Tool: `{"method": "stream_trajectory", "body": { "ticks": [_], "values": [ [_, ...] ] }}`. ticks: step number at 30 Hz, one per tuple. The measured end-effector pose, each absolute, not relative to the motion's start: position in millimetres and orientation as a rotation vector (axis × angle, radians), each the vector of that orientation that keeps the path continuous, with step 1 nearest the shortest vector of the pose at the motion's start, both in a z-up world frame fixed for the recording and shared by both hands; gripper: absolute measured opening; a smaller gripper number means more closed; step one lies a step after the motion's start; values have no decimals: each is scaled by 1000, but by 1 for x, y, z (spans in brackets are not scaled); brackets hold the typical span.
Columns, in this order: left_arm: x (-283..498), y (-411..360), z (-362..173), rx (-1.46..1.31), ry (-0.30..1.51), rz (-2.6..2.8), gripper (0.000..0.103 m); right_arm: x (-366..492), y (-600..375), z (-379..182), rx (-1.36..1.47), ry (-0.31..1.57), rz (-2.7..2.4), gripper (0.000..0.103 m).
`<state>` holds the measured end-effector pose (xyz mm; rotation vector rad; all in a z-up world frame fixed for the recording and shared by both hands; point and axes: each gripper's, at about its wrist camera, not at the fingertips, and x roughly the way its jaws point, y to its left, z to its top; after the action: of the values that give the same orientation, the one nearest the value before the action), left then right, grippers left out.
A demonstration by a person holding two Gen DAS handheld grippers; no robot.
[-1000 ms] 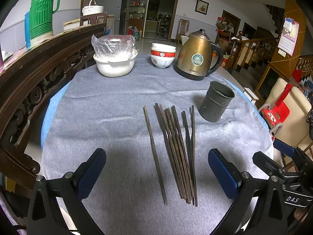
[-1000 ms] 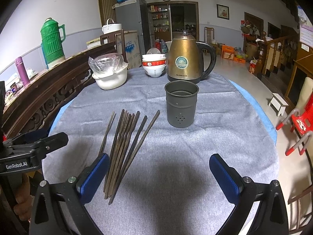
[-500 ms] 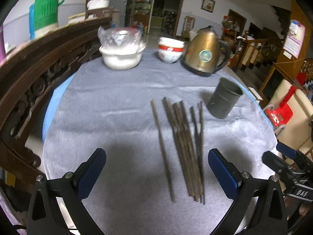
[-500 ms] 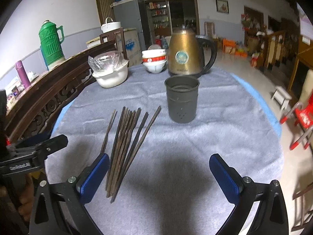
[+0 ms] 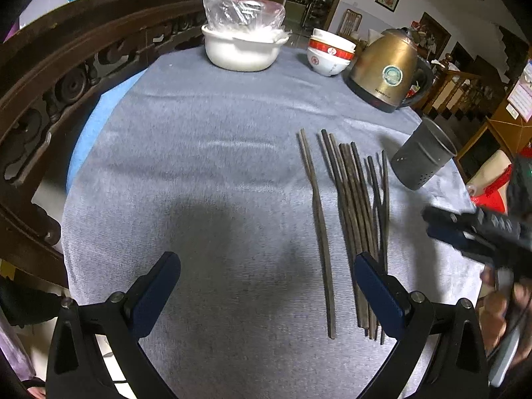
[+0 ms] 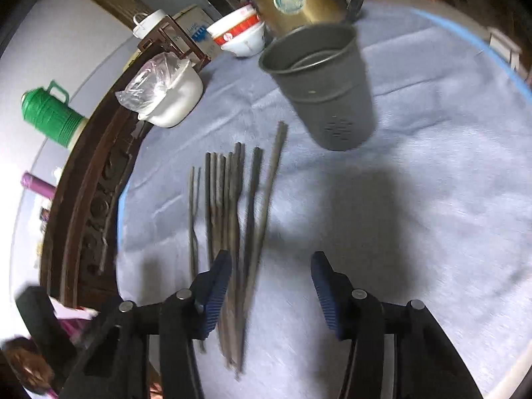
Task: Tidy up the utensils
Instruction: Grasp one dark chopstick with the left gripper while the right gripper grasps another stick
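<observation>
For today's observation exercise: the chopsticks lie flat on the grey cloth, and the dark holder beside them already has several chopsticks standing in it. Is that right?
Not quite. The chopsticks do lie flat on the grey cloth, but the dark holder beside them is empty; the right wrist view looks into its open top.

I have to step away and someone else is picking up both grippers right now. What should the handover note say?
Left gripper: open, empty, low over the grey cloth, with its right pad beside the near ends of the chopsticks.
Right gripper: jaws closing, nothing pinched yet; the near ends of a few chopsticks lie between its pads.
Things: all the chopsticks lie side by side on the cloth, one stick apart on the left. The grey holder stands upright beyond their far ends and looks empty.
Done: nothing is in the holder yet.
Left: grasp the chopsticks and stand them in the holder.
</observation>
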<state>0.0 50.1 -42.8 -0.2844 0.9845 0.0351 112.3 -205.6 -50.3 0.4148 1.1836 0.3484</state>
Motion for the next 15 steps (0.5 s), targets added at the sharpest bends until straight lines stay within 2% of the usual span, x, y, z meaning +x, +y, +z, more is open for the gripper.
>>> {"method": "stream_trajectory", "body": {
  "ticks": [2,8,11,12,15],
  "values": [
    [2,52,-46,-294,992,33,103,127,-195,-57,414,1217,329,40],
    [5,56,-51,-308,1004,27,103,148,-179,-76,398,1279,274,35],
    [9,56,-53,-311,1013,21,103,152,-173,-80,370,1298,264,25],
    [11,56,-54,-311,1015,19,103,153,-171,-81,352,1302,256,17],
    [19,52,-54,-298,1026,13,103,152,-165,-80,277,1317,278,9]
  ]
}}
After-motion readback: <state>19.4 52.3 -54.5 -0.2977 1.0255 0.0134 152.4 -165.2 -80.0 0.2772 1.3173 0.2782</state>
